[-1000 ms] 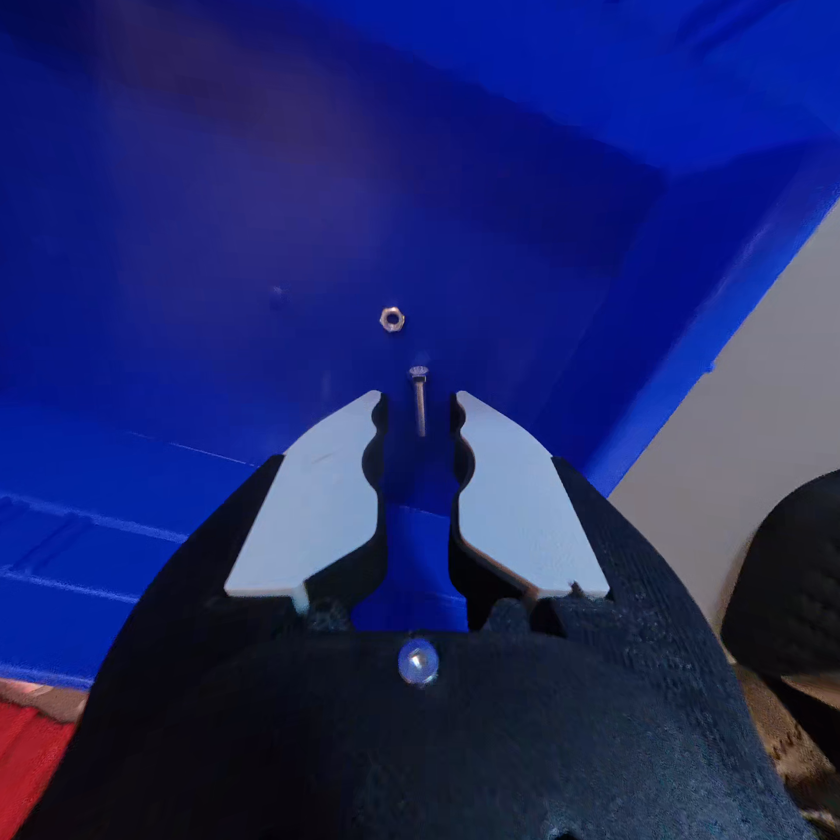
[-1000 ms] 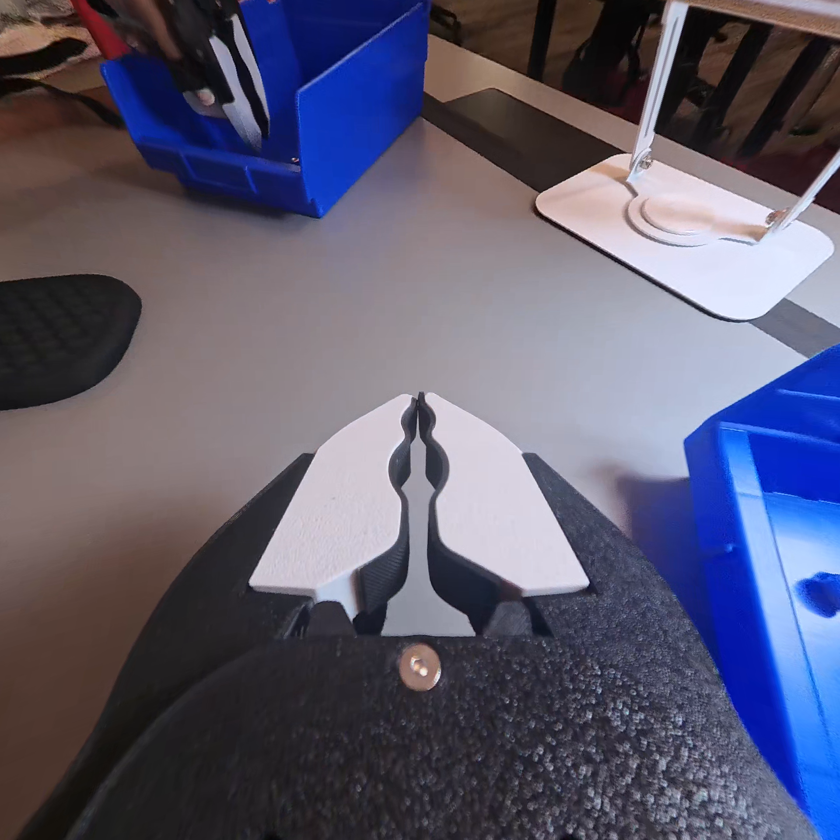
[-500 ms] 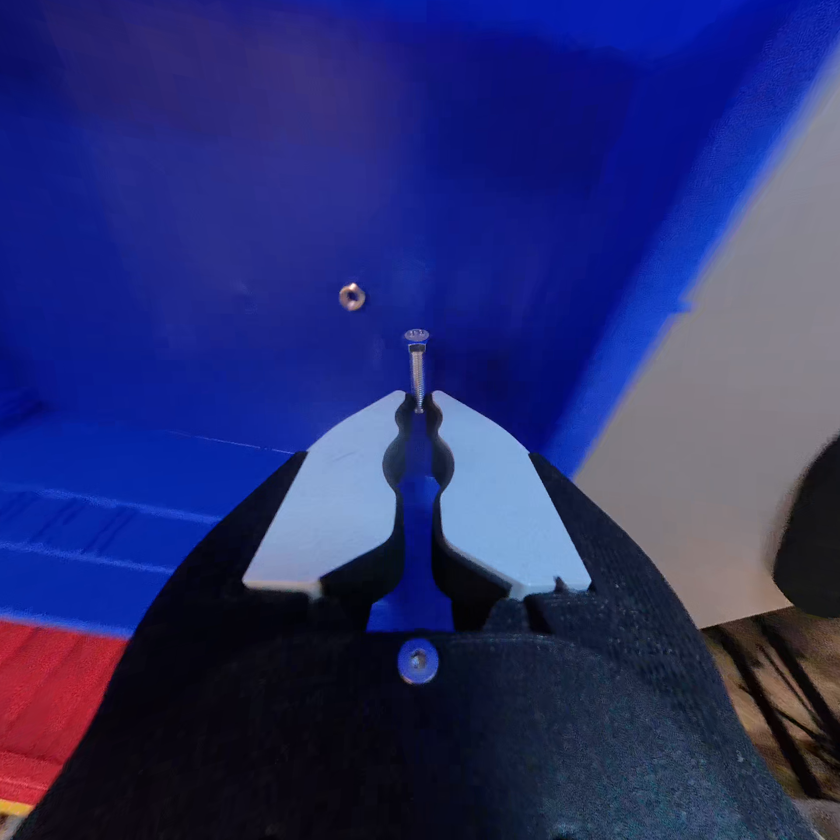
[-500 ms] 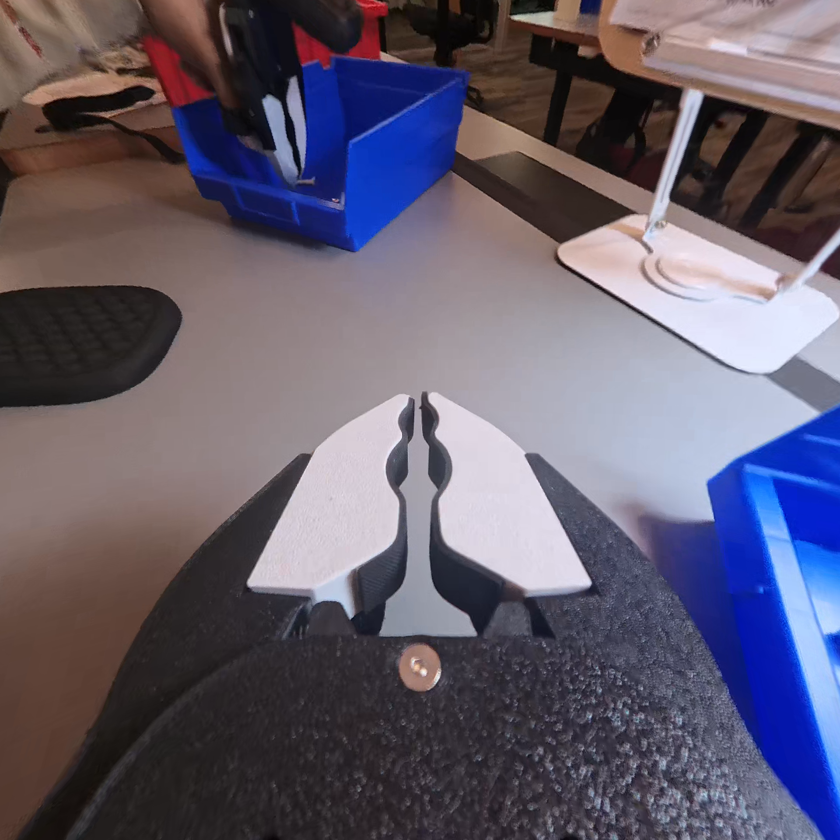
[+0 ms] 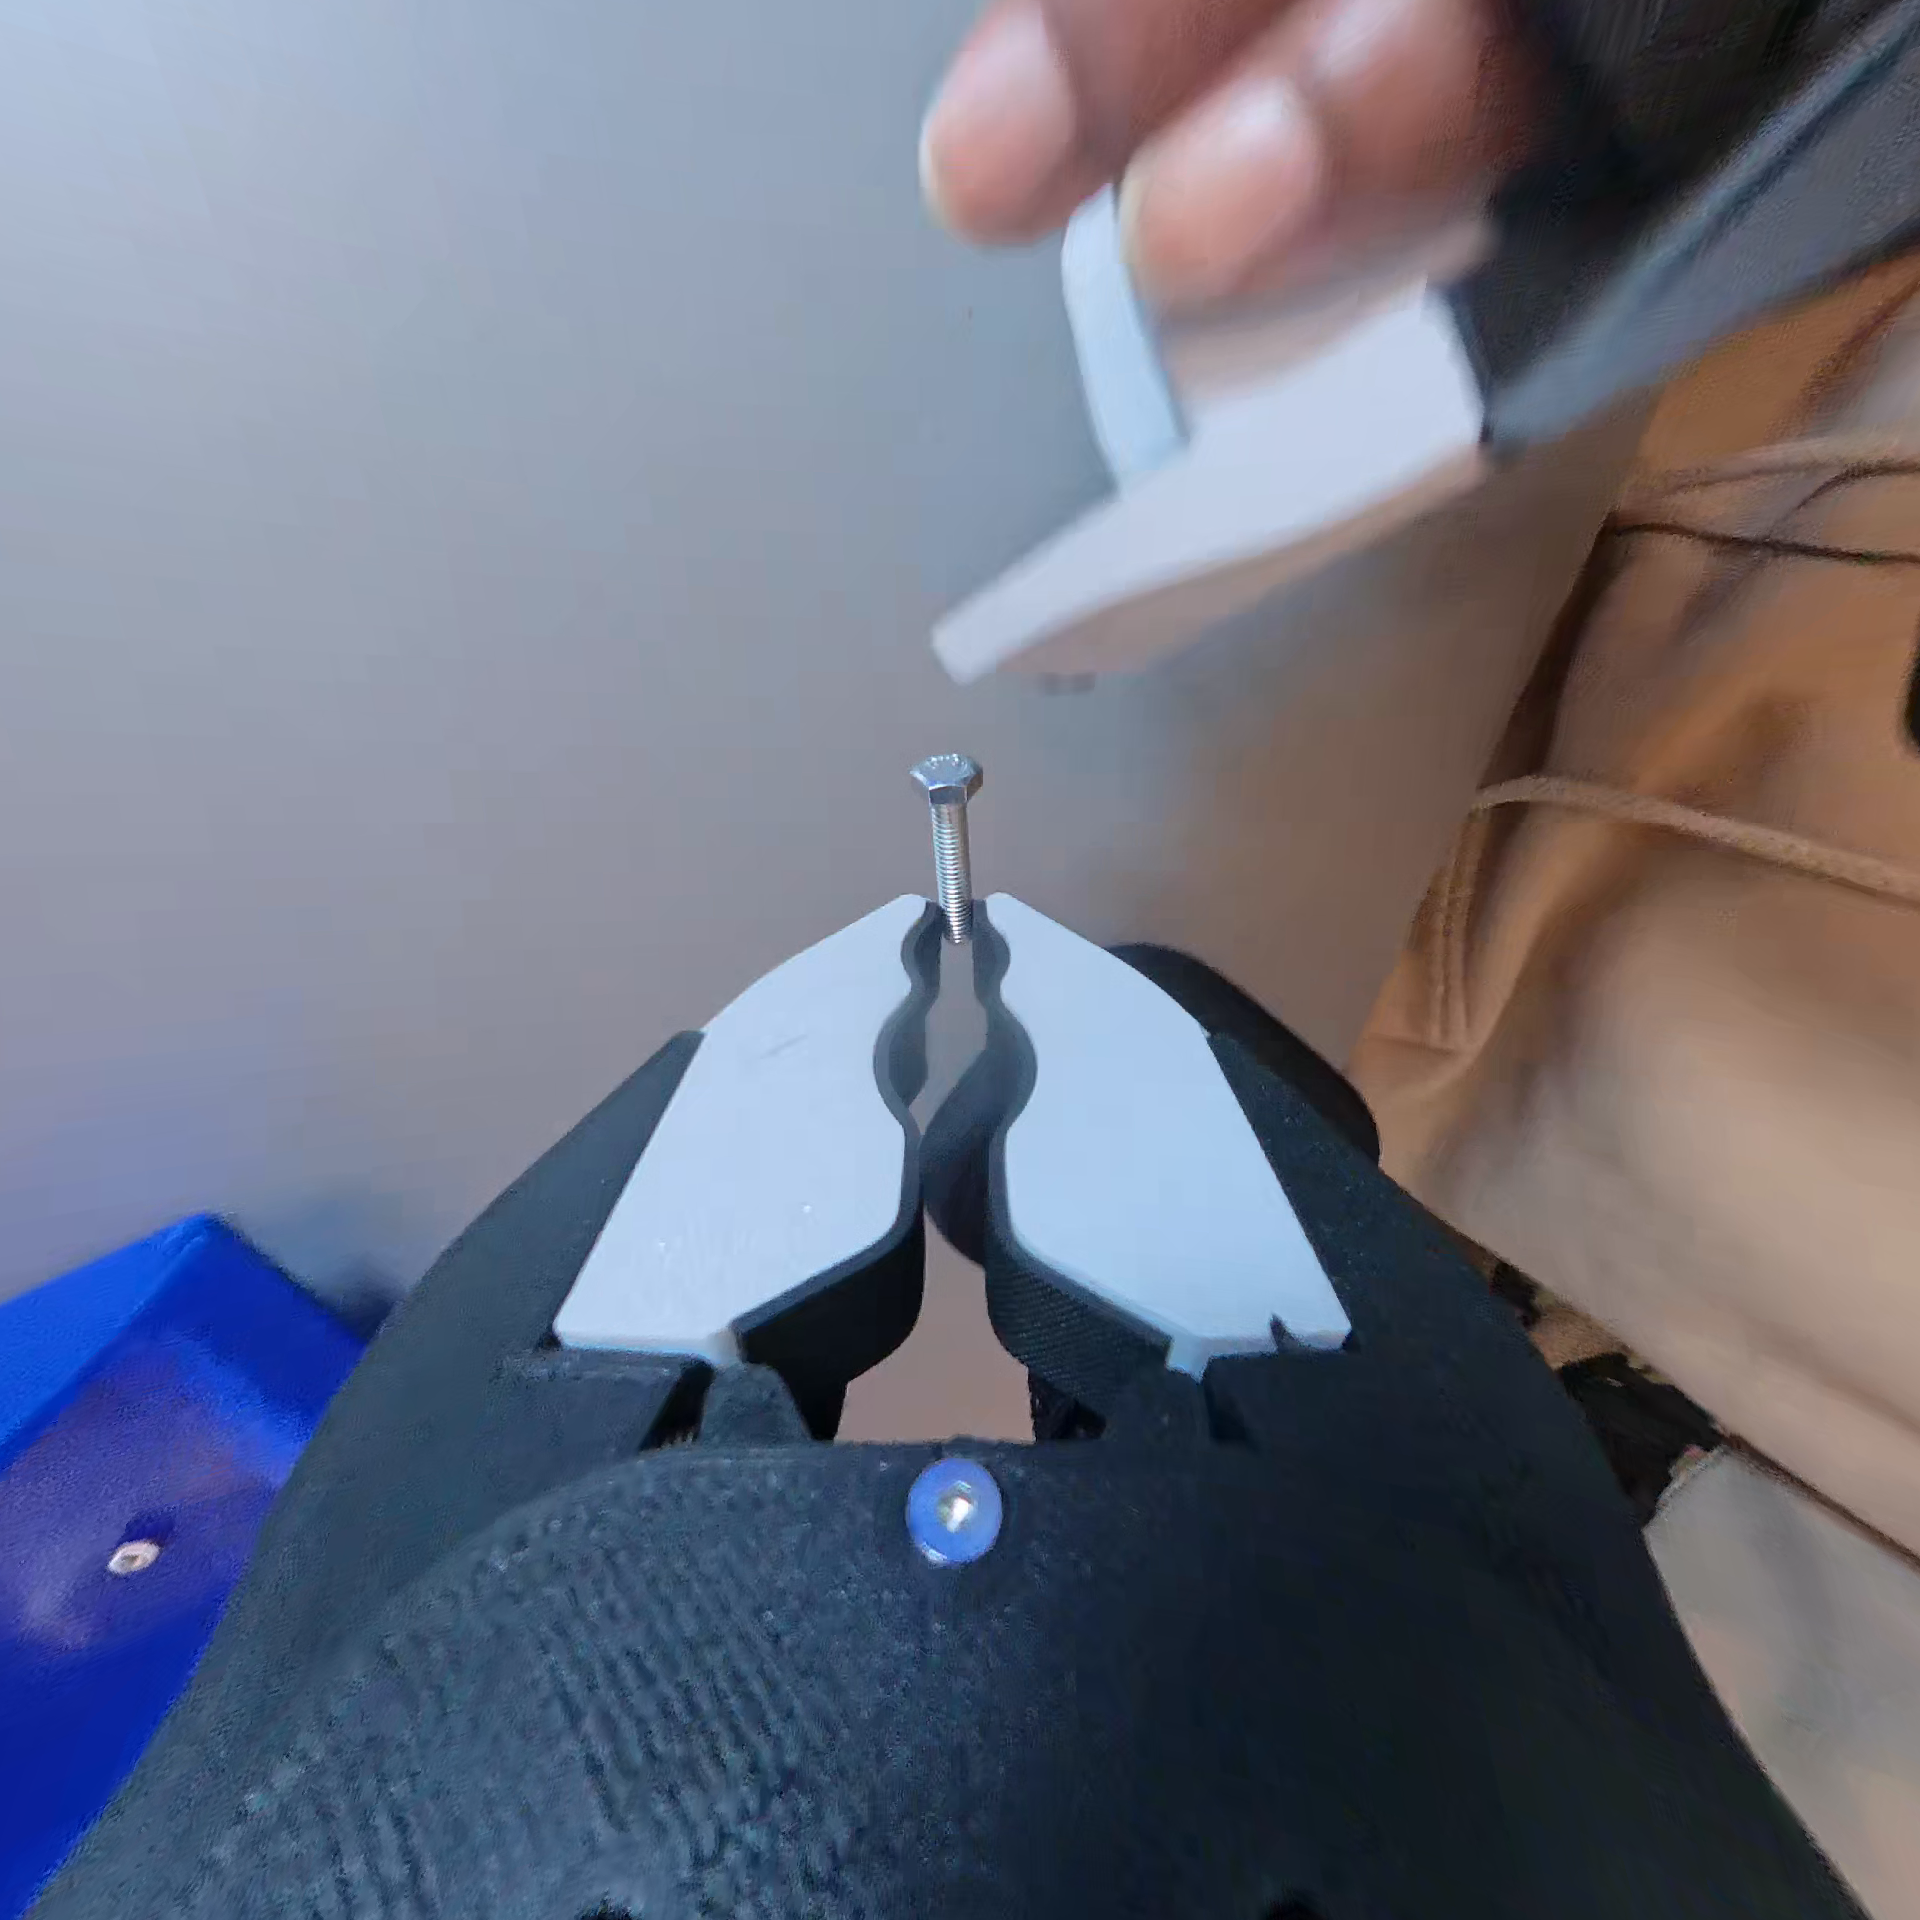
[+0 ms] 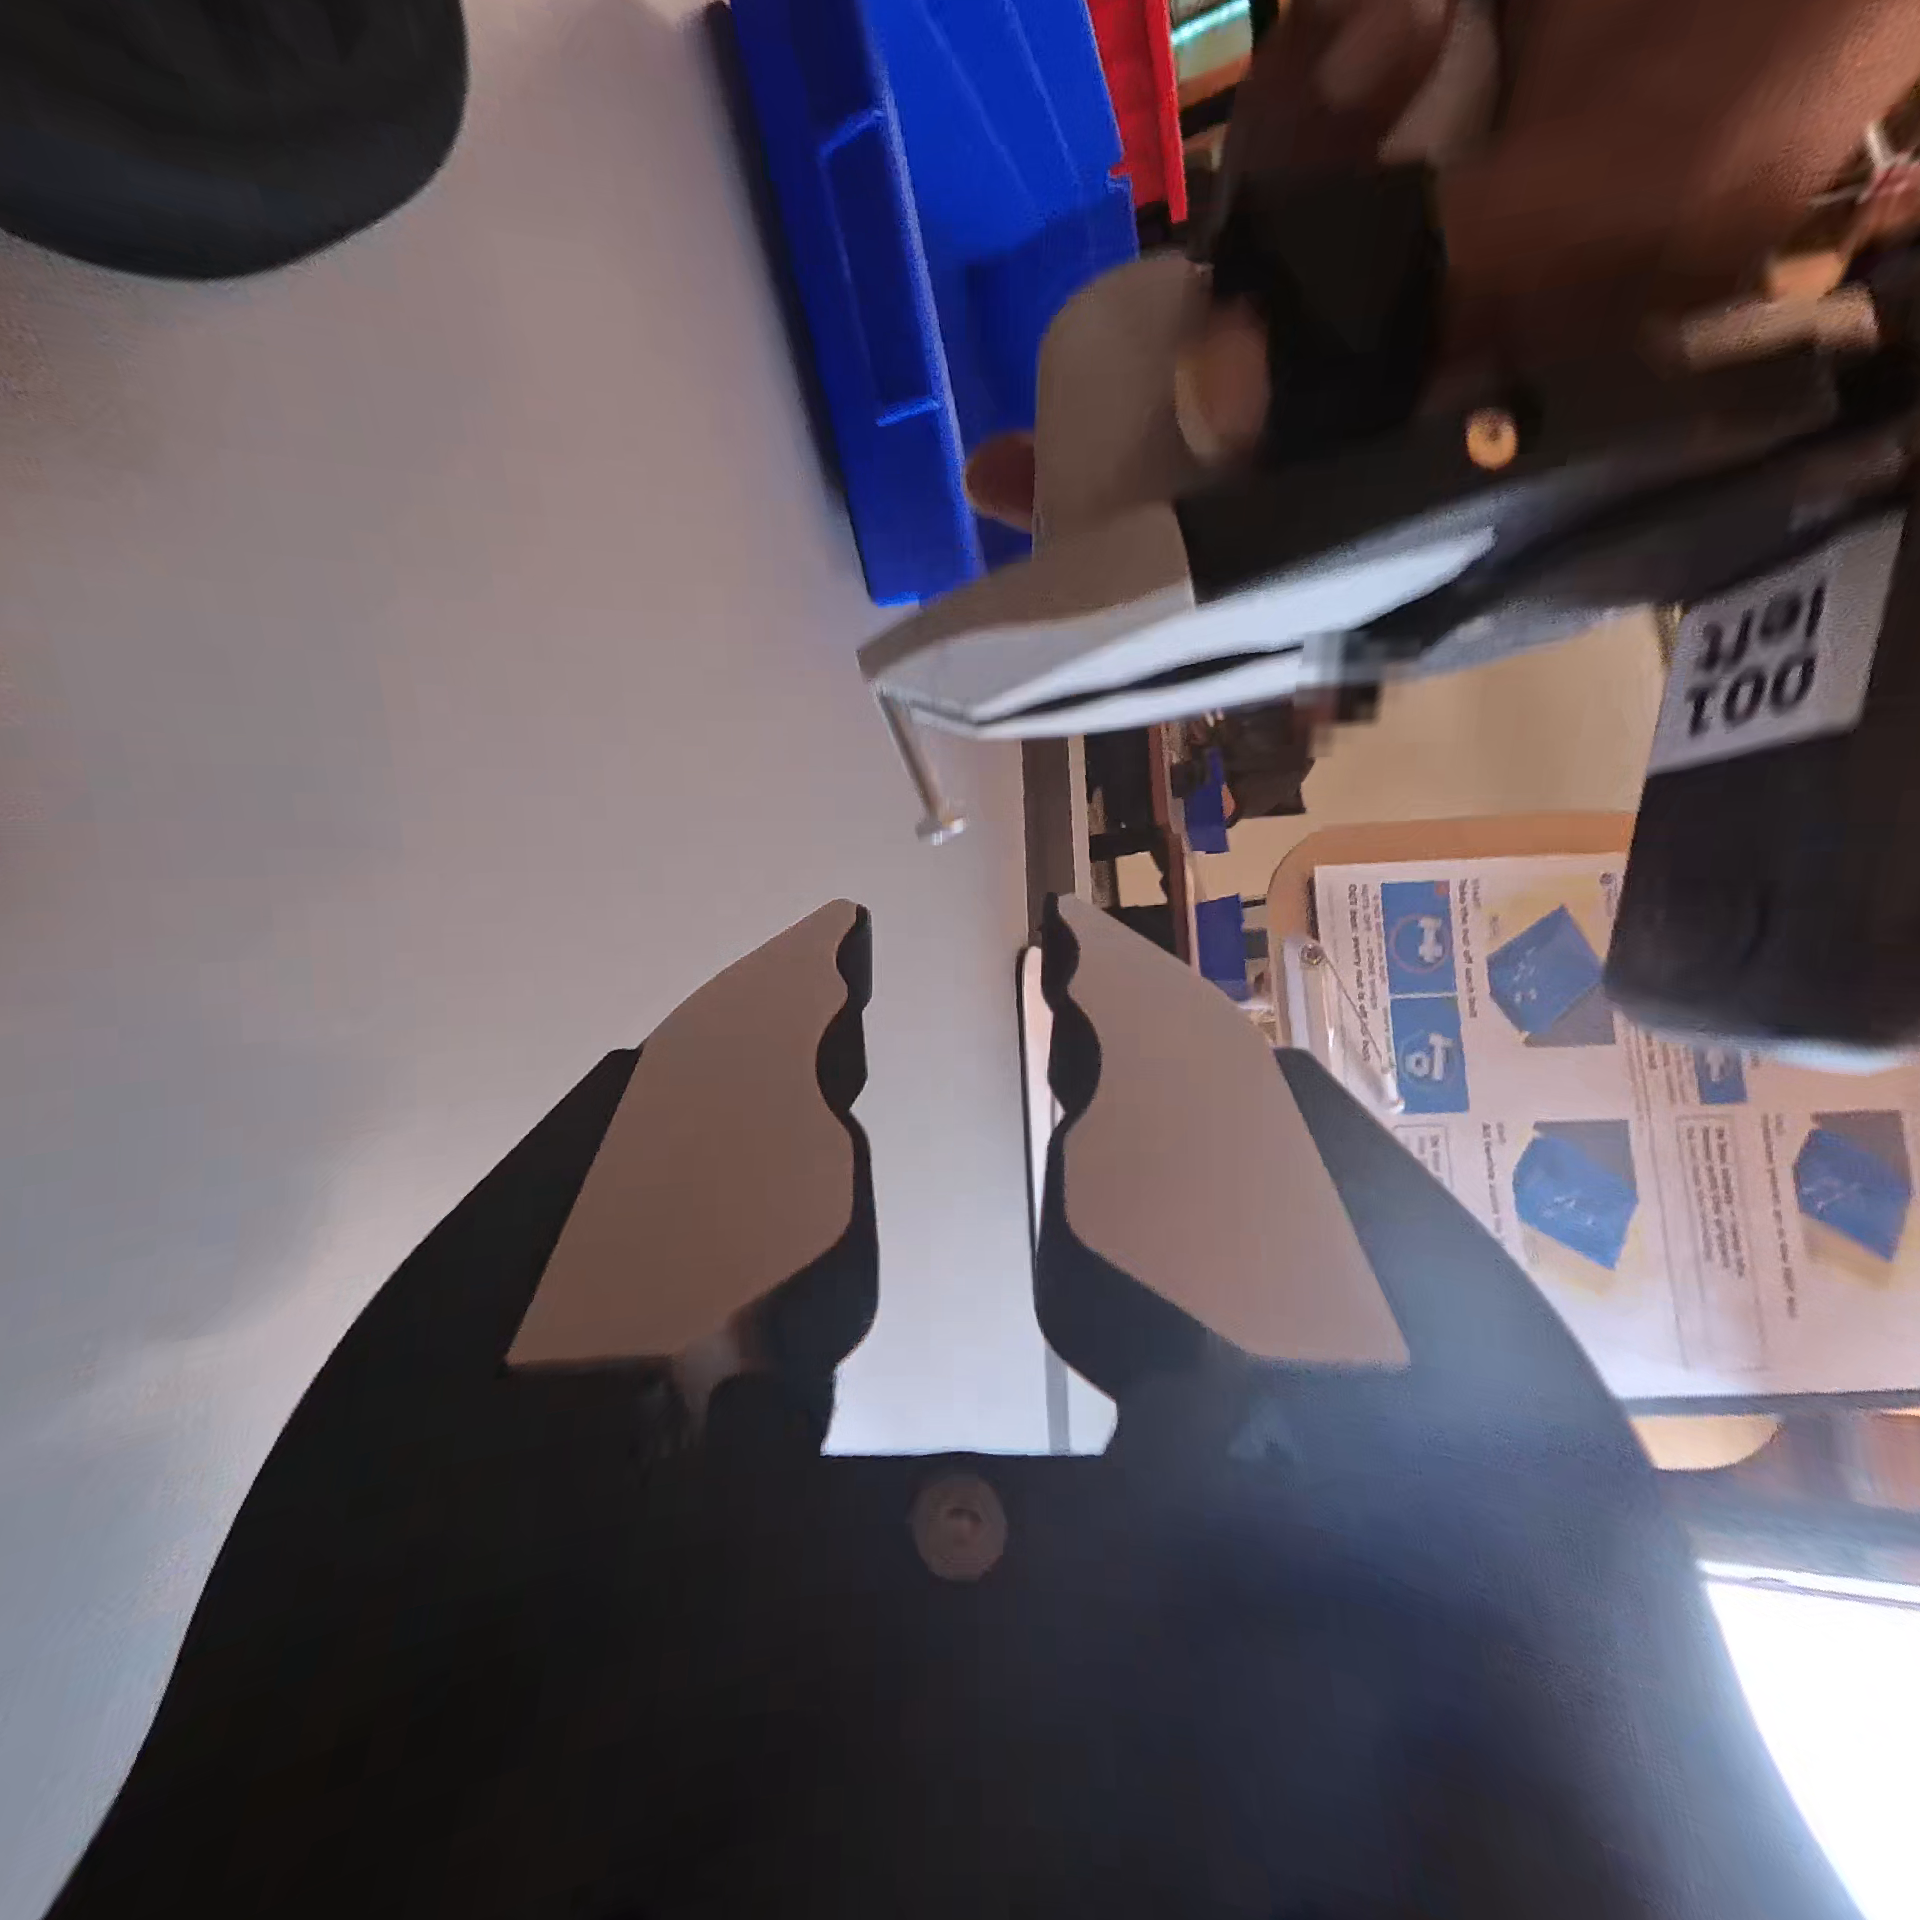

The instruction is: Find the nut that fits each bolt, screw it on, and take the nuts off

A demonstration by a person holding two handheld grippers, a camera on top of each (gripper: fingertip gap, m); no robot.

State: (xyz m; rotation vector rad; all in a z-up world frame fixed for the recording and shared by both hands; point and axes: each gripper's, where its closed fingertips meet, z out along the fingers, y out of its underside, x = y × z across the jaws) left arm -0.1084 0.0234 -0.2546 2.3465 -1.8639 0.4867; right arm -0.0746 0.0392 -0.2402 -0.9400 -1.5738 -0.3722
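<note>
My left gripper (image 5: 954, 920) is shut on the threaded end of a small silver hex-head bolt (image 5: 948, 842), which sticks out past the fingertips, head foremost, in the air over the grey table (image 5: 416, 520). My right gripper (image 6: 951, 925) is open and empty, its tips a short way from the bolt head. The right wrist view shows the left gripper (image 6: 883, 675) with the bolt (image 6: 920, 764) hanging from its tips. The right gripper (image 5: 1008, 670) appears blurred above the bolt in the left wrist view. A small nut (image 5: 130, 1555) lies in the blue bin (image 5: 125, 1382).
The blue bin (image 6: 904, 260) stands on the table beside a red bin (image 6: 1143, 94). A black textured pad (image 6: 208, 125) lies on the table. An instruction sheet (image 6: 1558, 1091) on a white stand is behind. The person's beige hoodie (image 5: 1662, 935) and hand (image 5: 1195, 125) are close. Some 4 centimeters of space lies between my two pairs of fingers. My left tips are roughly 30 centimeters from the small nut (image 5: 130, 1555).
My left gripper closed on the bolt and lifted it out of the blue bin to over the table. My right gripper opened, rolled over and moved up close to the bolt head.
</note>
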